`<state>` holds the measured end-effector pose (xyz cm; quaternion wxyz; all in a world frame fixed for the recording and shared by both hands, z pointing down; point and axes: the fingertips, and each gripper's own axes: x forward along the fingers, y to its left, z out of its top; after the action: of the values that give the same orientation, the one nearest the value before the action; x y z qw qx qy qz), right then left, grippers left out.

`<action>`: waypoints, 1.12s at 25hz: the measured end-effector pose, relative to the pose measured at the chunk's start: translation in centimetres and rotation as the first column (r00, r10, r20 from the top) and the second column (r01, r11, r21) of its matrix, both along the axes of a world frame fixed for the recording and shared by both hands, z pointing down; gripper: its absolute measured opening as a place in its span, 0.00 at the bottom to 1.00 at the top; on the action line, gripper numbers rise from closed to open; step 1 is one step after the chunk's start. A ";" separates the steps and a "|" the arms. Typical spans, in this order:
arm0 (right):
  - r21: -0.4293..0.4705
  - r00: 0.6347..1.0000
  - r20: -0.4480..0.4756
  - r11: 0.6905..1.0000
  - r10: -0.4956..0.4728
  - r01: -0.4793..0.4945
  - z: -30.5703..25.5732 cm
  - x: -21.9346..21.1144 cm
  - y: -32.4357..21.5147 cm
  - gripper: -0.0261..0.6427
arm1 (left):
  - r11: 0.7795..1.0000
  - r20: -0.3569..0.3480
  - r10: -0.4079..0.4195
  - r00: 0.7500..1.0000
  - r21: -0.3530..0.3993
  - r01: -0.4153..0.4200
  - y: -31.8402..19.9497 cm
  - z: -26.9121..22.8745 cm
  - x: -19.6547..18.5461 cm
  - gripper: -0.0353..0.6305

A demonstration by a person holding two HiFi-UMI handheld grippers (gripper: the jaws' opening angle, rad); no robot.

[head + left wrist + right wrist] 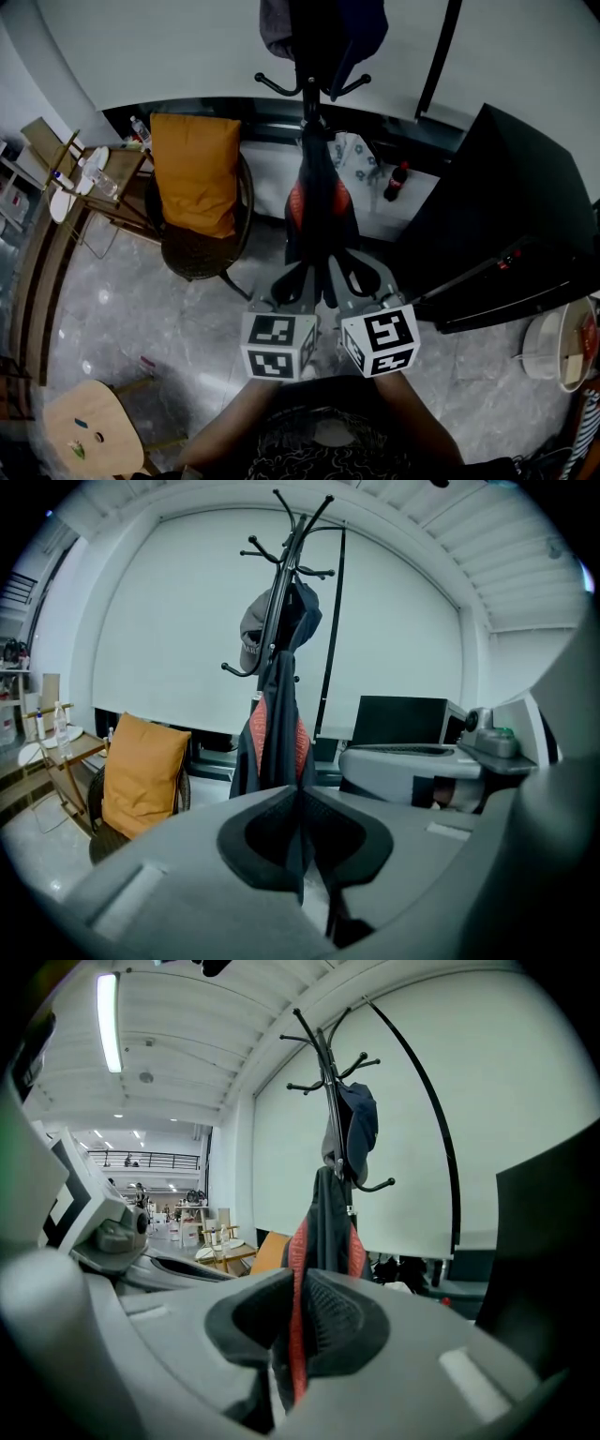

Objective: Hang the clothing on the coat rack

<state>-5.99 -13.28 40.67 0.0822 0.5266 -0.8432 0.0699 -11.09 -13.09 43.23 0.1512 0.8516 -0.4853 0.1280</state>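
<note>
A dark jacket with a red lining (pixel 317 202) hangs down along the black coat rack (pixel 310 89) in the head view. Both grippers hold its lower edge side by side. My left gripper (pixel 298 281) is shut on the dark cloth (pixel 298 832). My right gripper (pixel 349 272) is shut on the red-edged cloth (pixel 298 1335). The jacket (pixel 275 733) stretches from the jaws up to the rack (pixel 281 592), where a cap (pixel 251 635) and a dark blue item (pixel 361 1119) hang on the hooks. The jacket's (pixel 326 1232) top end sits against the pole (pixel 330 1082); which hook bears it, I cannot tell.
A wicker chair (pixel 202 248) with an orange cushion (pixel 194 173) stands left of the rack. A side table (pixel 89 178) with bottles is further left, a wooden stool (pixel 89 431) near left. A black panel (pixel 506 216) stands right. A cola bottle (pixel 396 181) is on the floor.
</note>
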 end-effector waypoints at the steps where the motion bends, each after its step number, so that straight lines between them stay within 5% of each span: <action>1: 0.000 1.000 0.000 1.000 0.001 -0.001 -0.1 -0.2 0.3 0.11 | 1.000 -0.002 0.003 1.000 0.004 -0.003 0.2 -0.1 -0.1 0.08; 28: -0.005 1.000 -0.027 1.000 -0.001 0.001 0.5 -2.1 3.9 0.07 | 0.999 -0.025 0.042 0.999 0.005 -0.042 3.0 0.0 -1.3 0.06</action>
<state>-8.09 -9.43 41.18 0.0951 0.5269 -0.8421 0.0649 -12.41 -10.08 43.25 0.1526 0.8634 -0.4658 0.1192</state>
